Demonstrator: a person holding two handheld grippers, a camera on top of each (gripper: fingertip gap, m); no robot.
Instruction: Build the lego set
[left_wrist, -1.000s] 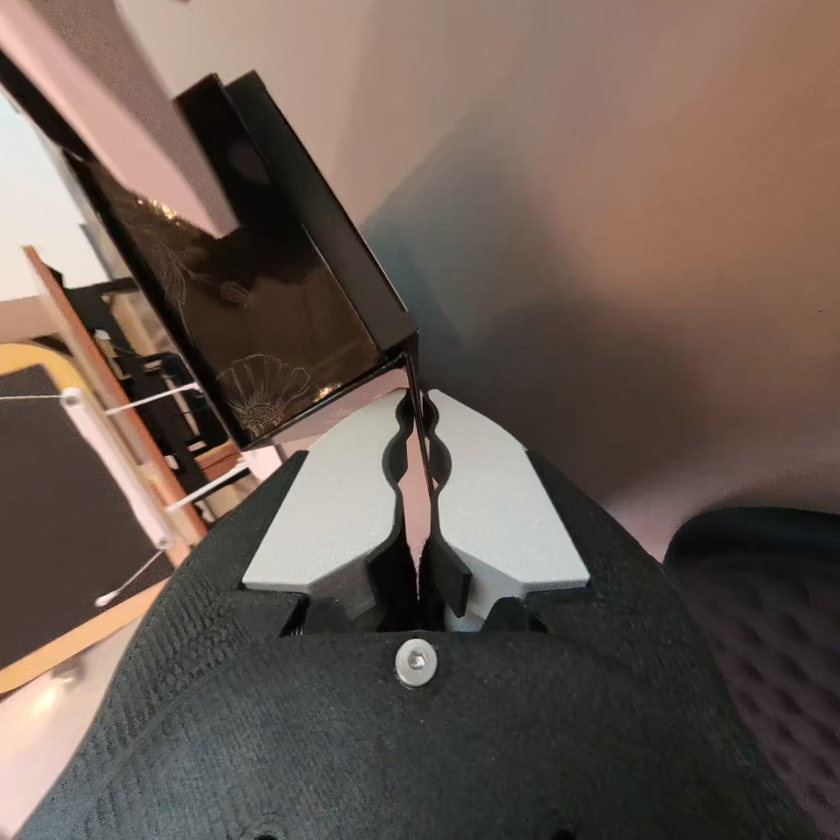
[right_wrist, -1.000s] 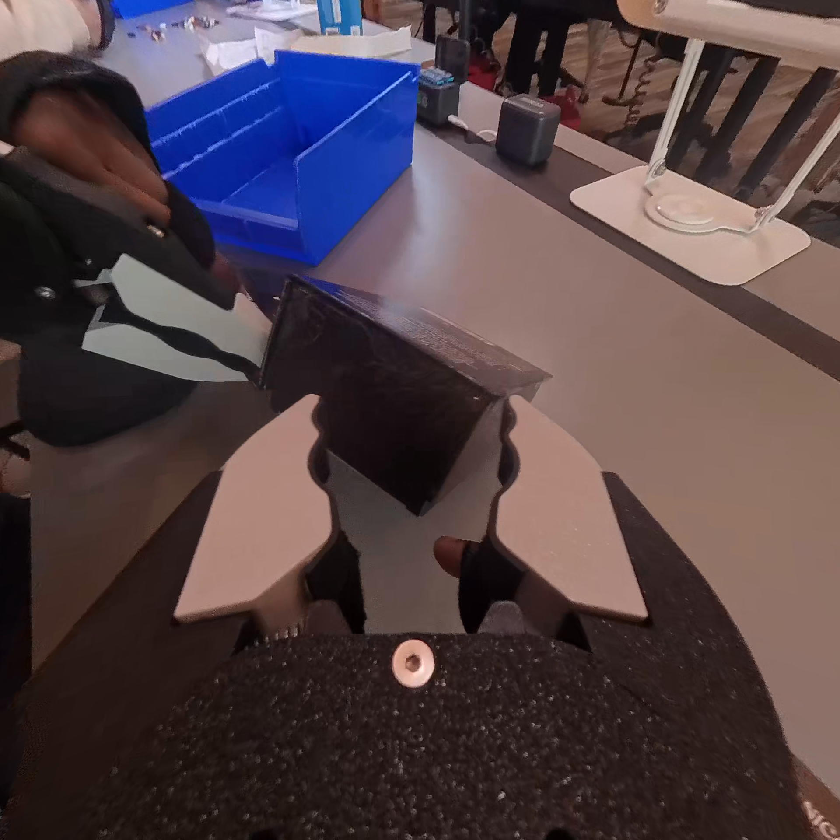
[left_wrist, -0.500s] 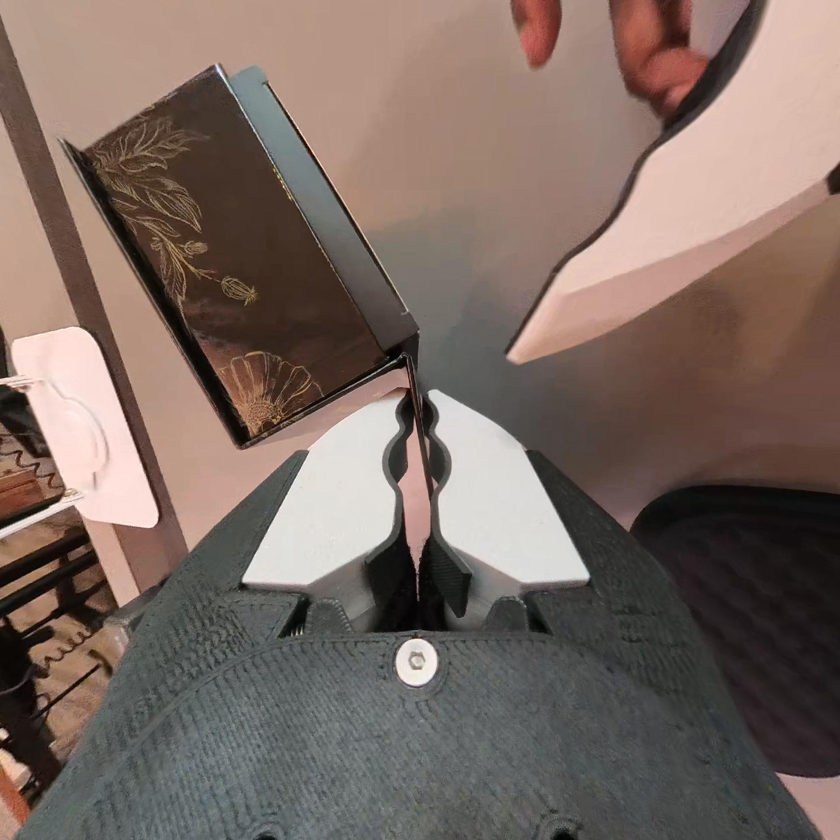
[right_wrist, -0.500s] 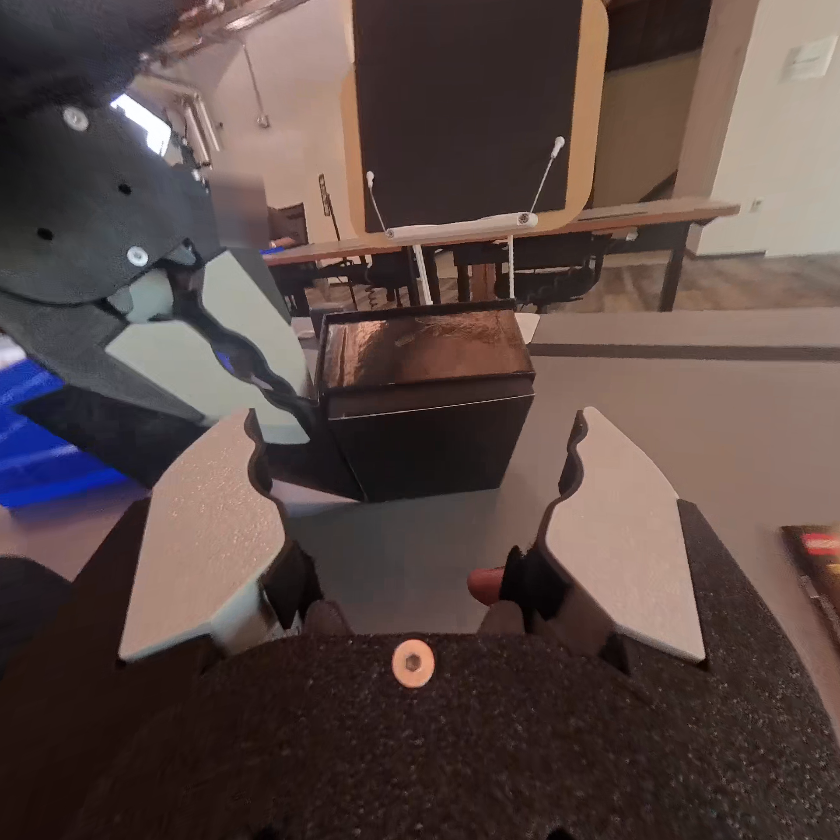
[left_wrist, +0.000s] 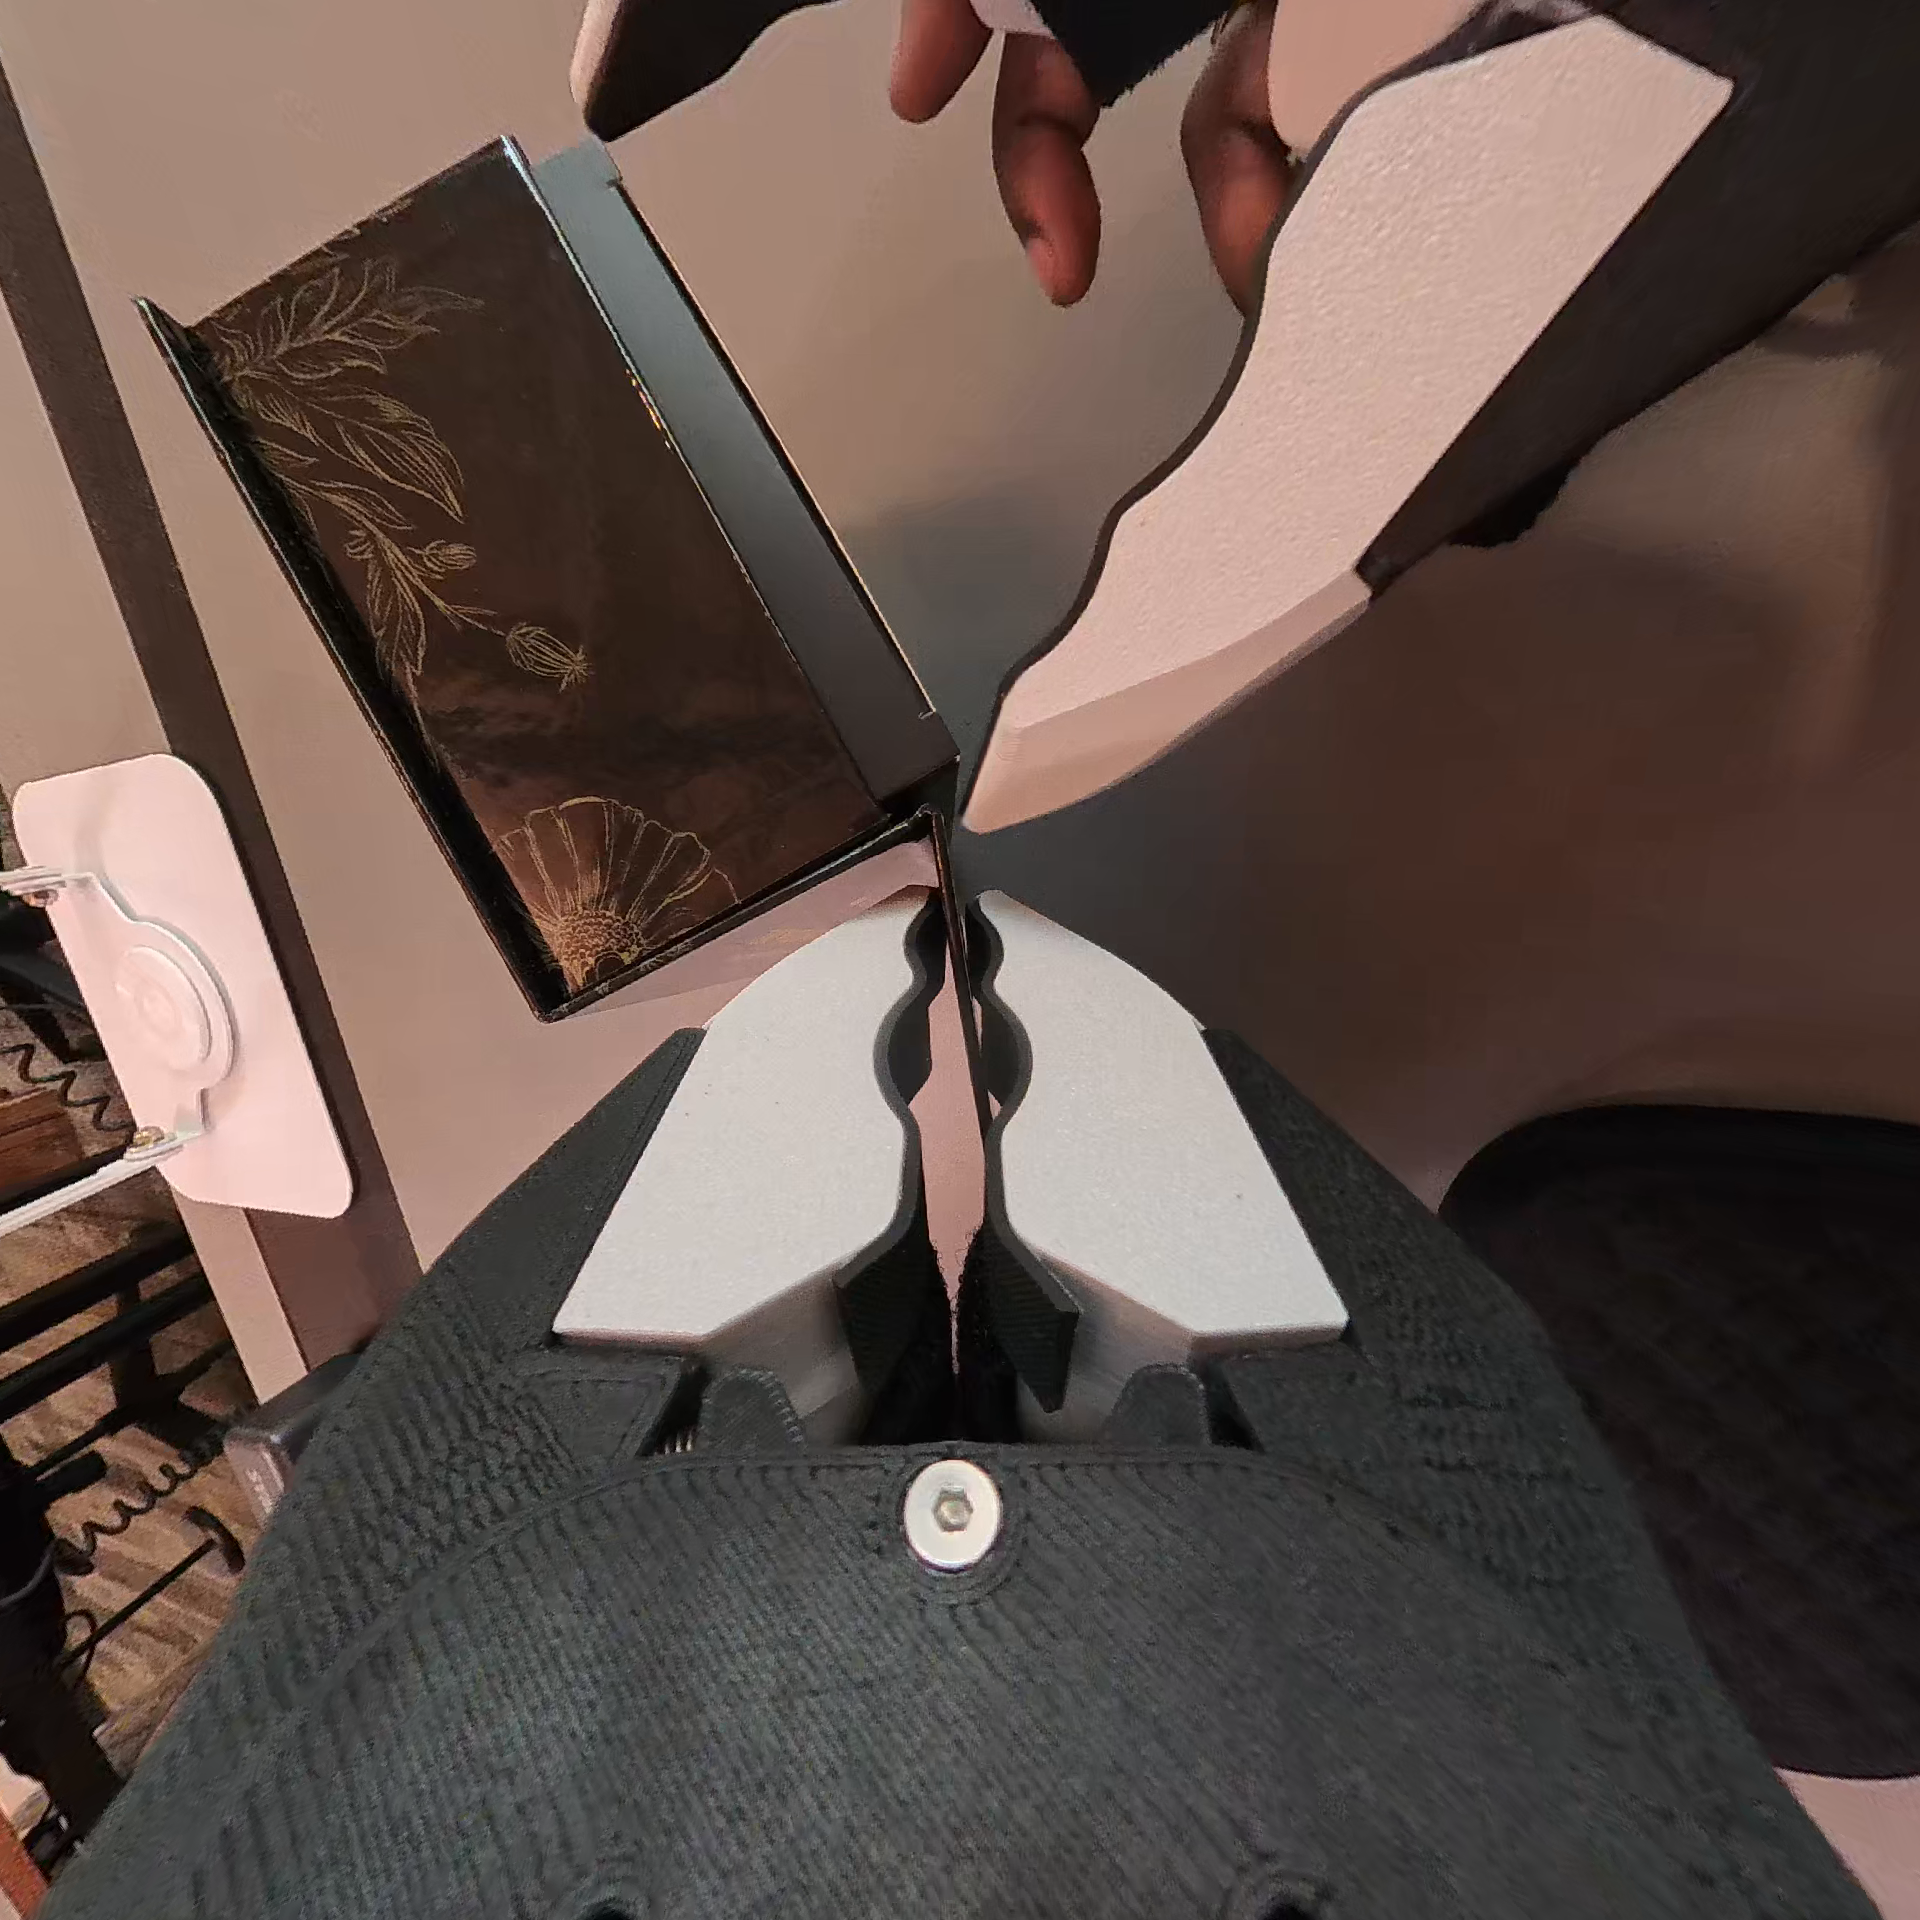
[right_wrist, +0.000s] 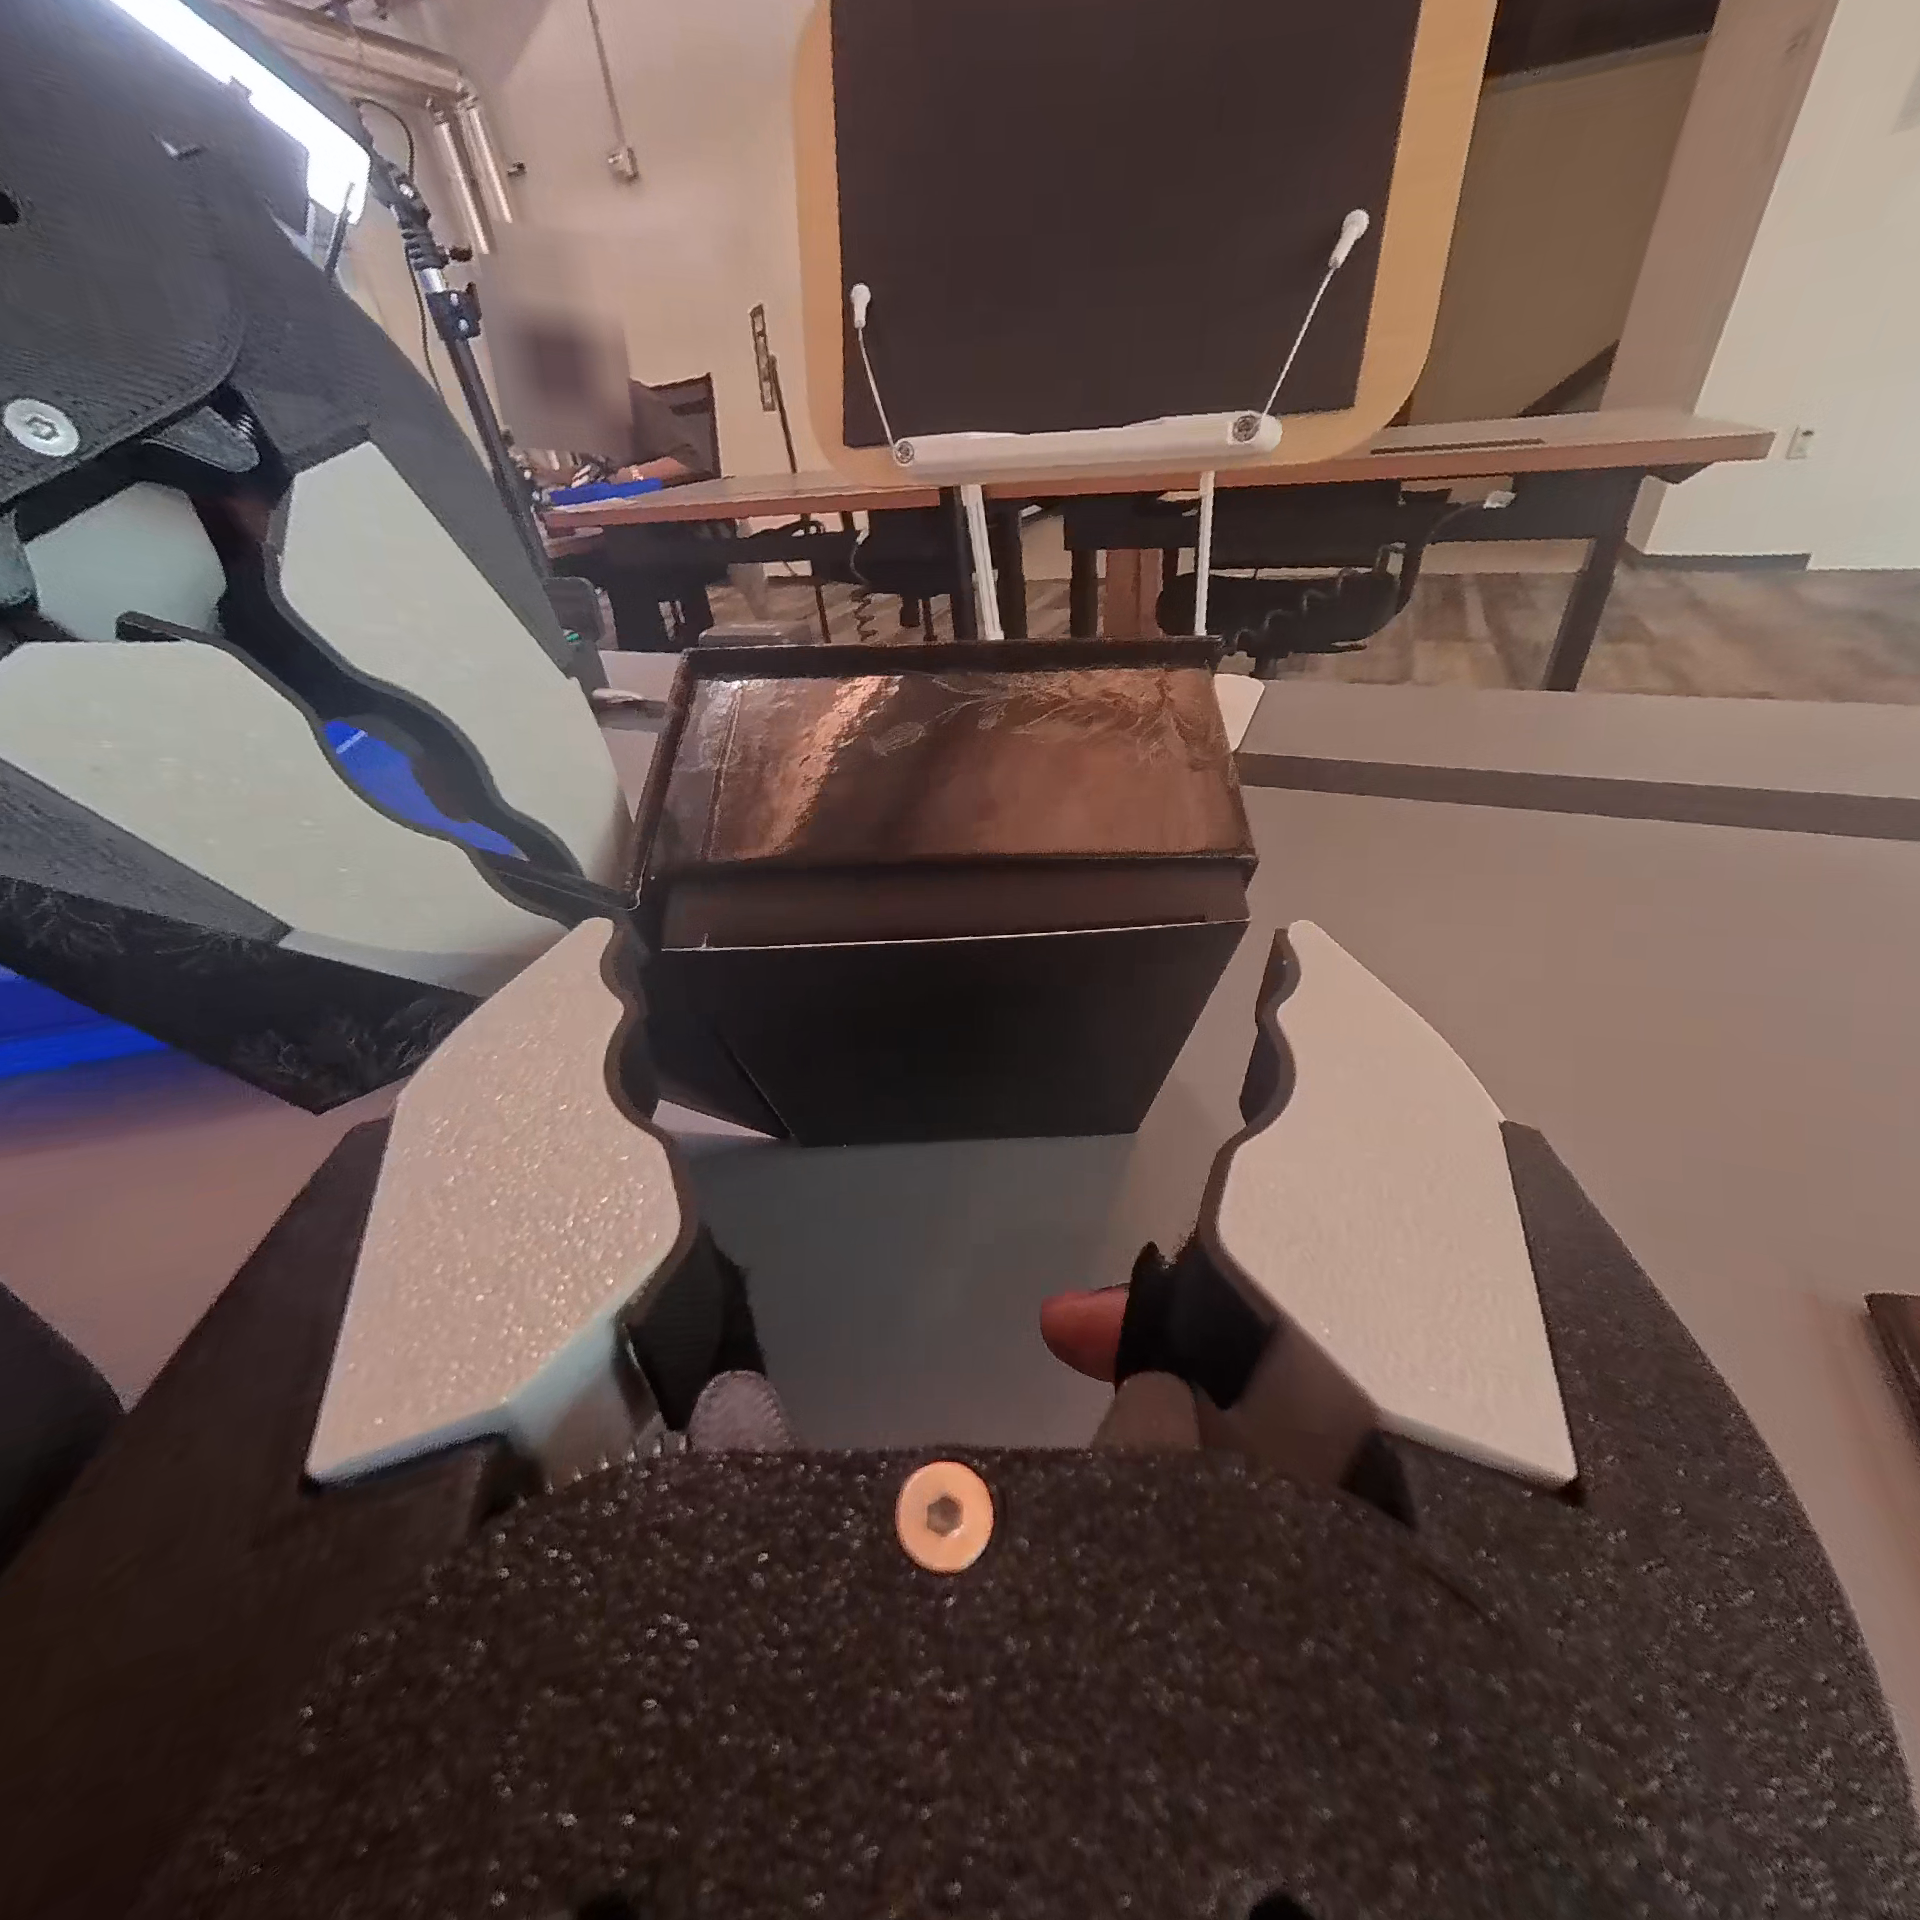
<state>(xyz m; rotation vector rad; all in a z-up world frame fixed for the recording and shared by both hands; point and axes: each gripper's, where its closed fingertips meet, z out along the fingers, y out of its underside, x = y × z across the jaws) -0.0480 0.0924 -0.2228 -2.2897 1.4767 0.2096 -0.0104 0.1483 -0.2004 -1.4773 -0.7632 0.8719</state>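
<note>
A black box with gold flower drawings (left_wrist: 540, 582) is held by one thin end flap. My left gripper (left_wrist: 951, 914) is shut on that flap; the box sticks out to its upper left over the grey table (left_wrist: 1351, 935). In the right wrist view the box (right_wrist: 956, 1018) lies straight ahead, and my right gripper (right_wrist: 951, 935) is open with a finger on either side of its near end, not touching it. The left gripper (right_wrist: 561, 873) shows there at the left, pinching the flap. One right finger (left_wrist: 1299, 468) shows at the left wrist view's upper right.
A white stand base (left_wrist: 177, 987) sits beyond a dark strip on the table. The stand's dark board (right_wrist: 1112, 208) rises behind the box. A blue bin (right_wrist: 395, 758) is behind the left gripper. A black seat (left_wrist: 1714, 1403) lies at the right. From the left gripper's tips to the black seat (left_wrist: 1714, 1403) is close to 20 centimetres.
The right gripper has moved in around the box's near end and stays open. The left gripper keeps its hold on the flap, with the box swung level over the table.
</note>
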